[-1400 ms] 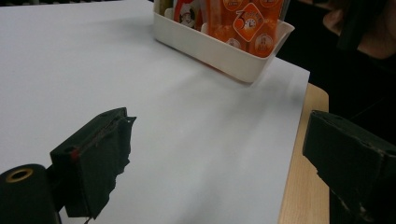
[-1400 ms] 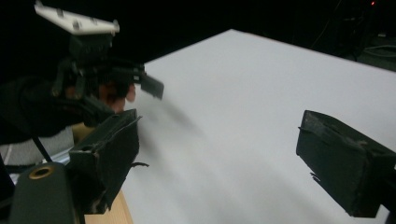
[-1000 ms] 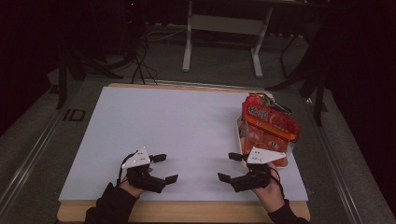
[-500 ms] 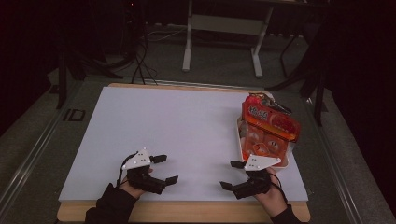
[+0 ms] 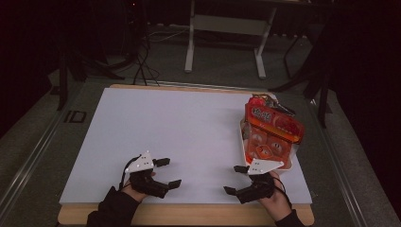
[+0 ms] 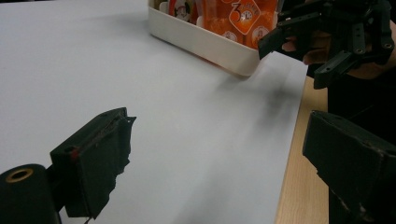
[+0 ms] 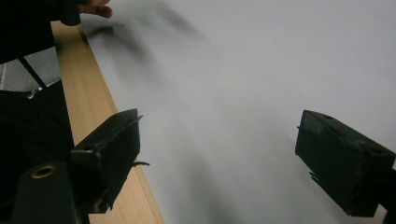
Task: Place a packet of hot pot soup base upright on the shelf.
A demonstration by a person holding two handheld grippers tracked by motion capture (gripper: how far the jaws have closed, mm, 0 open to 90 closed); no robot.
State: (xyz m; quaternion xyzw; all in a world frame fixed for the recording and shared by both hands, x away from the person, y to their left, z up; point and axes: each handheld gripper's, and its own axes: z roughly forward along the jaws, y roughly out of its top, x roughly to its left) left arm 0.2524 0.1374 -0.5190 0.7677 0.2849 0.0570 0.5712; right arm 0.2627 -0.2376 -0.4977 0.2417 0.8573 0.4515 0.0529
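Observation:
A white tray (image 5: 242, 140) stands at the right of the white sheet, stacked with orange snack packets (image 5: 272, 124). My right gripper (image 5: 233, 179) hovers open just in front of the tray's near end, close to the table's front edge, with nothing between its jaws. My left gripper (image 5: 171, 172) is open too, low over the sheet at the front left and holding nothing. In the left gripper view my left gripper (image 6: 219, 144) points across the sheet at the tray (image 6: 201, 42), the packets (image 6: 233, 14) and the right gripper (image 6: 299, 49). In the right gripper view my right gripper (image 7: 219, 149) frames bare sheet.
The white sheet (image 5: 179, 127) covers most of the wooden table, whose front edge (image 5: 198, 213) stays bare. Beyond the table are a dark floor, cables and a white frame's legs (image 5: 224, 42). The other hand's fingers (image 7: 95, 9) appear at the top left of the right gripper view.
My right gripper has drawn back a little toward the table's front edge, still open. The left gripper and the tray have stayed where they were.

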